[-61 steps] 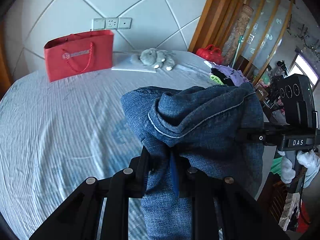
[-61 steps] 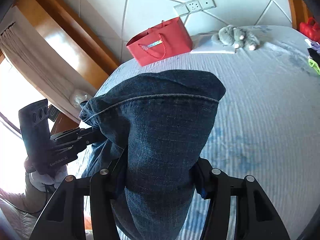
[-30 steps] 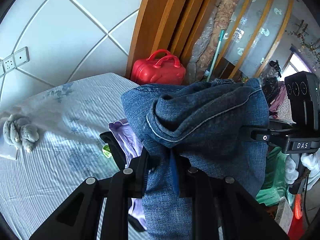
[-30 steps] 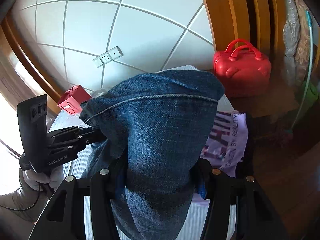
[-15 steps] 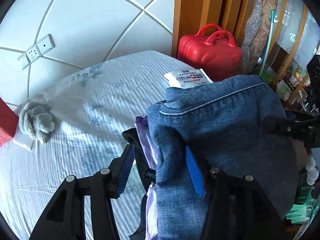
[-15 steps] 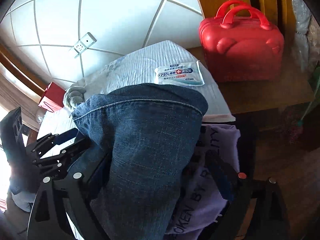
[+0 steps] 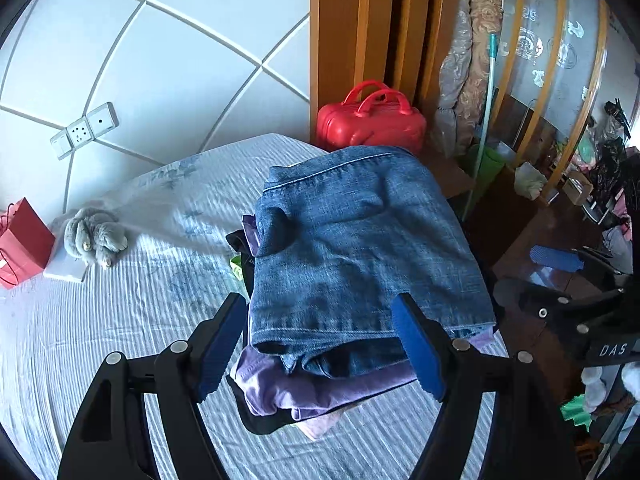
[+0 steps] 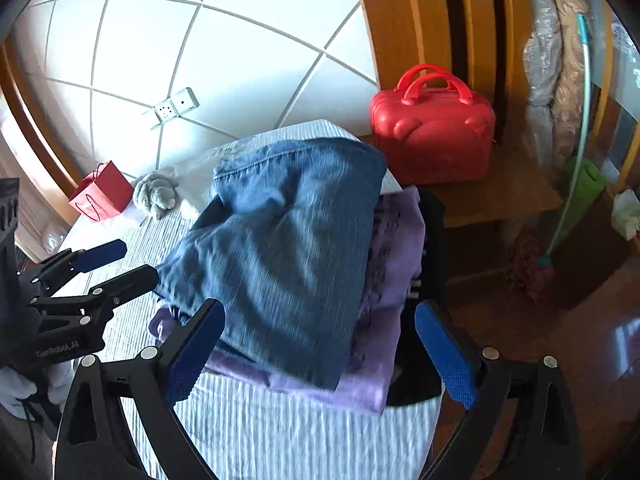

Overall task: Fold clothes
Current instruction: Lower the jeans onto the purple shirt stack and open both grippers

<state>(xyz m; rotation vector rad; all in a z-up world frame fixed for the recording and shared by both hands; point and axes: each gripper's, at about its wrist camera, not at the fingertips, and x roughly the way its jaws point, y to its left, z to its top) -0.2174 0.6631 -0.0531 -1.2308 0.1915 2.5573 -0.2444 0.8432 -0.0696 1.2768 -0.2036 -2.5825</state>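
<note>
Your left gripper (image 7: 320,344) and right gripper (image 8: 320,356) both opening, fingers spread clear of the cloth, folded jeans (image 7: 360,248) resting atop the purple garment (image 8: 396,264) on the bed (image 7: 100,320), red case (image 8: 432,128) at one o'clock

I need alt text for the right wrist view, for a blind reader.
Folded blue denim jeans lie on a folded purple shirt on the striped bed, between the right gripper's opening jaws, unheld. A red case stands behind.
</note>
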